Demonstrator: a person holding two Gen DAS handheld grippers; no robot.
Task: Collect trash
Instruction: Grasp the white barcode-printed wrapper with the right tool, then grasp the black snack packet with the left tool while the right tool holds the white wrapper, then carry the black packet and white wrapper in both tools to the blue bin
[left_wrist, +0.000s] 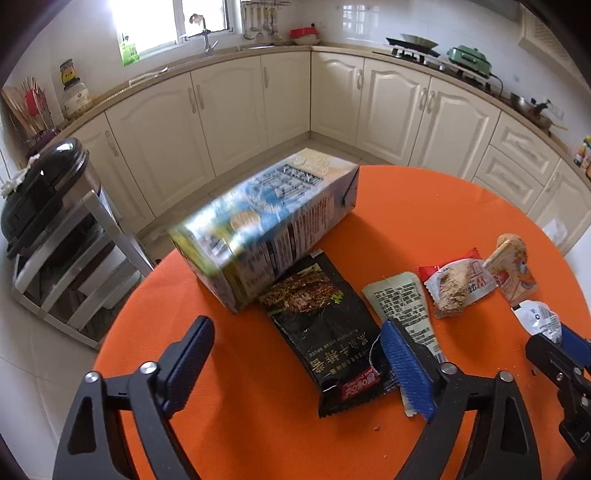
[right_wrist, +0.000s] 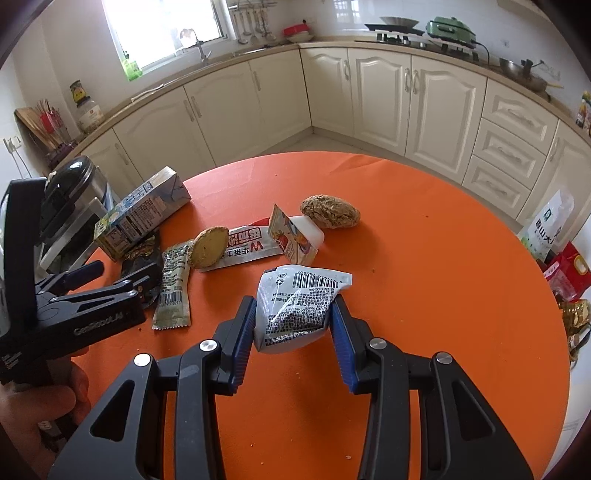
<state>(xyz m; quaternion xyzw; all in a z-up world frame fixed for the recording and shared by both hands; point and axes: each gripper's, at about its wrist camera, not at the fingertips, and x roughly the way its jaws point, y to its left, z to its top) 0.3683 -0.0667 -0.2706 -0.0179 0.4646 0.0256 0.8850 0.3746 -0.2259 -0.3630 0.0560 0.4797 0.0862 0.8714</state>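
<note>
On the round orange table (left_wrist: 424, 221) a black snack wrapper (left_wrist: 325, 332) lies flat between the fingers of my left gripper (left_wrist: 295, 350), which is open; its right blue pad reaches the wrapper's edge and the left finger stands well clear. Just beyond lies a milk carton (left_wrist: 266, 229) on its side. A pale green sachet (left_wrist: 402, 306) and a red-and-white wrapper (left_wrist: 458, 284) with a biscuit lie to the right. My right gripper (right_wrist: 293, 314) is shut on a crumpled white wrapper (right_wrist: 295, 310) just above the table. The left gripper (right_wrist: 122, 277) shows at that view's left.
A brown bread lump (right_wrist: 330, 210) and a small opened cup (right_wrist: 295, 236) lie further back on the table. A bin with a black lid (left_wrist: 55, 184) stands left of the table by a metal rack. Bags (right_wrist: 546, 229) sit on the floor at right. Cabinets line the far walls.
</note>
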